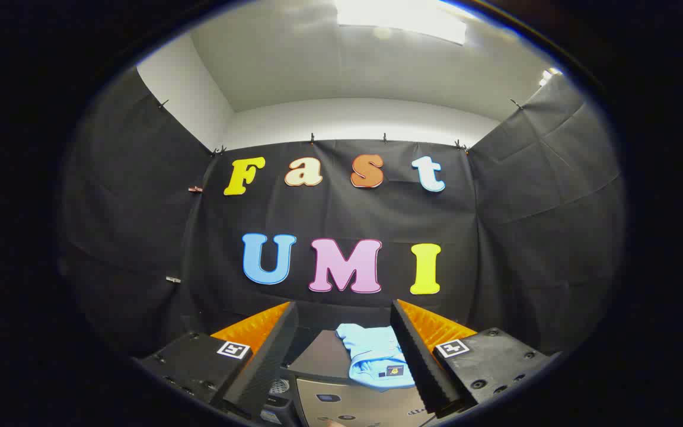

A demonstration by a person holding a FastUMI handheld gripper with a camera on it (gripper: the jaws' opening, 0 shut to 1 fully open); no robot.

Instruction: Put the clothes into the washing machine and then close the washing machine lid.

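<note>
Hand-held gripper (341, 356): fingers spread wide, nothing held between them and no contact with anything. Both fingers (261, 362) point forward and level, toward the booth's black cloth wall (531, 237).

Clothes: one light blue folded garment (374, 356) lies ahead of the fingers and below them, seen in the gap and closer to the right finger, whose inner edge hides the garment's right side. A small dark tag sits on its near fold (print too small to make out).

The garment rests on top of the washing machine (324, 359), partly on a dark raised lid panel and partly over the paler front panel. Whether that lid is fully shut cannot be told from this angle.
</note>
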